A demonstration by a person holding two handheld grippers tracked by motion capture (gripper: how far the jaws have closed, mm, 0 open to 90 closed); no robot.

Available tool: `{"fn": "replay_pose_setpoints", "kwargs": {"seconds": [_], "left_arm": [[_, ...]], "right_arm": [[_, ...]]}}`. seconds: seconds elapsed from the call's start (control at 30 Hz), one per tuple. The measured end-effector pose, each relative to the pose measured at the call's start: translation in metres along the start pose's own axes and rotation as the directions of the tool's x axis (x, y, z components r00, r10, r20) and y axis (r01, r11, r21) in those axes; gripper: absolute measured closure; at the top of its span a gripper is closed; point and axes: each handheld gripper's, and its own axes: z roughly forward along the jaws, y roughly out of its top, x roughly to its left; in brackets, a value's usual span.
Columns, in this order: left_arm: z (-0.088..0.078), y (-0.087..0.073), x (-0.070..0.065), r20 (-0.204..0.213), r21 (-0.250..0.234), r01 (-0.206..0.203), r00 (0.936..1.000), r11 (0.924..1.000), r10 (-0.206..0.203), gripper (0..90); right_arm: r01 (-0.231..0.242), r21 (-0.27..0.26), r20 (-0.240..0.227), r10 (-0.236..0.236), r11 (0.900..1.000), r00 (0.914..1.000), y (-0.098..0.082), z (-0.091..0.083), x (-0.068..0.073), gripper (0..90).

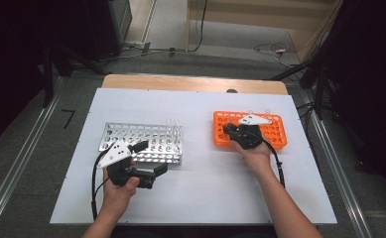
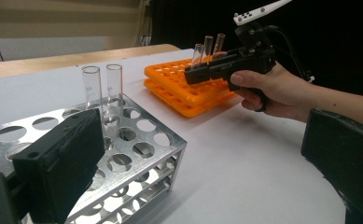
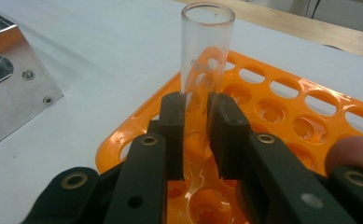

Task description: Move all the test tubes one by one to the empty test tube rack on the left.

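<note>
metal rack [image 1: 143, 144], two tubes [image 2: 102, 86], white tabletop [image 1: 200, 183]

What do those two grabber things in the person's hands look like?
Both are black, pistol-shaped tools. The left gripper and right gripper each carry a grey three-cornered plate on top, two blocky black jaws and a trailing black cable. The forearms are bare, no sleeves.

- A broad bare strip of the white desk [image 1: 200, 148] lies between the metal rack [image 1: 143, 143] and the orange rack [image 1: 275, 130]; a gripper could pass there freely.
- The desk's near part, in front of both racks, is bare apart from the forearms.
- Two upright glass tubes [image 2: 102, 86] stand at the metal rack's far right corner, blocking a low sweep over it.
- On the orange rack, upright tubes [image 2: 208, 49] rise just beside the right gripper [image 1: 228, 130], crowding that corner.
</note>
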Motion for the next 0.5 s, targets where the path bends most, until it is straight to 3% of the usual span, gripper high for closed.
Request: {"fn": "replay_pose_setpoints", "kwargs": {"seconds": [0.33, 0.5], "left_arm": [[0.002, 0.000, -0.001, 0.003, 0.008, -0.007, 1.0000, 0.9999, 0.007, 0.0], [0.003, -0.001, -0.002, 0.003, 0.013, -0.009, 1.0000, 0.9999, 0.009, 0.0]], "right_arm": [[-0.018, -0.077, -0.021, 0.017, 0.997, 0.9996, 0.009, -0.022, -0.003, 74.0], [-0.011, -0.088, -0.034, 0.008, 0.996, 0.9994, 0.012, -0.036, 0.004, 74.0]]}}
